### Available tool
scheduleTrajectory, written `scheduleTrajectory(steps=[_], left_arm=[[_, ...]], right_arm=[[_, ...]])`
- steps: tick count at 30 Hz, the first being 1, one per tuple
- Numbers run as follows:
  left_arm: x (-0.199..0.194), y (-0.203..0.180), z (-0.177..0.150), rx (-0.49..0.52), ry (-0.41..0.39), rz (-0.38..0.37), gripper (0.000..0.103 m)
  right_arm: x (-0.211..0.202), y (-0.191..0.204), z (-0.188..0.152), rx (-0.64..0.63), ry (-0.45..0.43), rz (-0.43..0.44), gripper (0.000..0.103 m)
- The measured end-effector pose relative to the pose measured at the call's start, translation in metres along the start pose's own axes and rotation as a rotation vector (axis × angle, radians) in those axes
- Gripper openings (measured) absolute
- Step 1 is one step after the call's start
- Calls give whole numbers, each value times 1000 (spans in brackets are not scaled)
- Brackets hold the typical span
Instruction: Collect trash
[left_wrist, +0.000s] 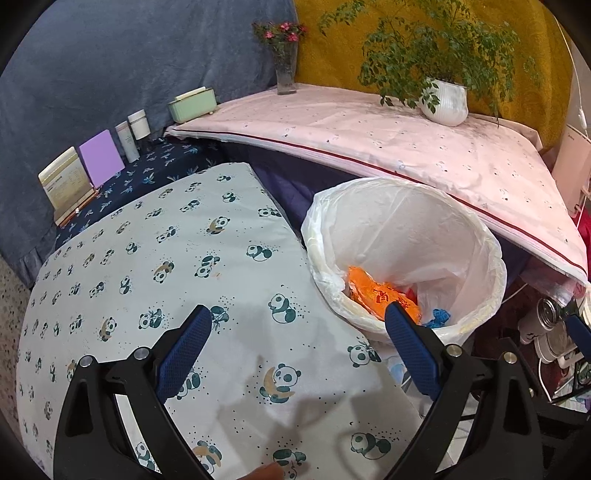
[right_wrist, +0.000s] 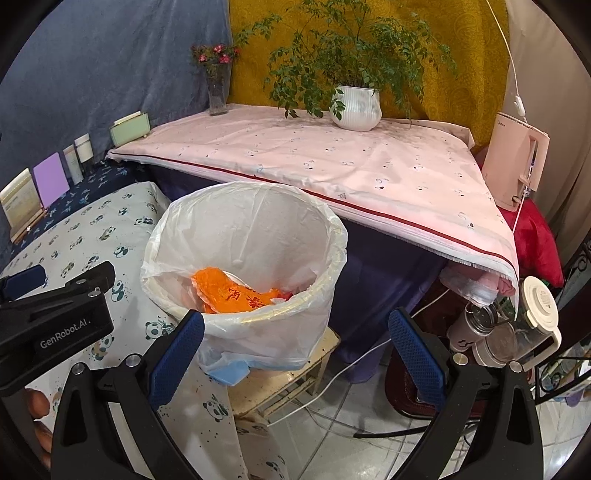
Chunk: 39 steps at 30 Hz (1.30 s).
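A white bin lined with a clear plastic bag (left_wrist: 406, 221) (right_wrist: 243, 221) stands on a small wooden stool (right_wrist: 288, 380) beside the panda-print table. Inside lie an orange wrapper (left_wrist: 380, 295) (right_wrist: 229, 291) and a scrap of blue trash (left_wrist: 437, 319). My left gripper (left_wrist: 299, 332) hangs open over the panda cloth (left_wrist: 166, 258), its right finger level with the bin's near rim. My right gripper (right_wrist: 295, 332) is open in front of the bin, nothing between its fingers. The left gripper's black body (right_wrist: 55, 314) shows at the left of the right wrist view.
A pink-covered table (right_wrist: 332, 166) behind the bin carries a potted fern (right_wrist: 356, 107) and a flower vase (right_wrist: 218, 85). Cards, tubes and a green box (left_wrist: 192, 105) line the back left. A pink kettle (right_wrist: 517, 166), jars (right_wrist: 480, 325) and cables (right_wrist: 351, 362) crowd the floor at right.
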<state>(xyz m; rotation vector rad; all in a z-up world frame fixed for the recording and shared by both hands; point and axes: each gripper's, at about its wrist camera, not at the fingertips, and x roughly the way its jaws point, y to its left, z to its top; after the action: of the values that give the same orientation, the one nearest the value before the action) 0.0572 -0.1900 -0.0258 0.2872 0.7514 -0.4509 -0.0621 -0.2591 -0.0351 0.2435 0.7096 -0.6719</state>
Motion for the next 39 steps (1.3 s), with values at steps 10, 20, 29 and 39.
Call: scheduleTrajectory(steps=[10, 20, 29, 39], left_arm=[[0, 0, 6, 3, 41, -2, 90], [5, -1, 7, 3, 51, -3, 90], [2, -8, 10, 16, 29, -24, 90], [2, -13, 9, 31, 30, -20, 90]], right_arm=[[-1, 3, 8, -22, 30, -3, 97], [1, 1, 10, -11, 34, -8, 97], [4, -2, 13, -10, 31, -17, 97], [4, -5, 12, -3, 31, -24, 97]])
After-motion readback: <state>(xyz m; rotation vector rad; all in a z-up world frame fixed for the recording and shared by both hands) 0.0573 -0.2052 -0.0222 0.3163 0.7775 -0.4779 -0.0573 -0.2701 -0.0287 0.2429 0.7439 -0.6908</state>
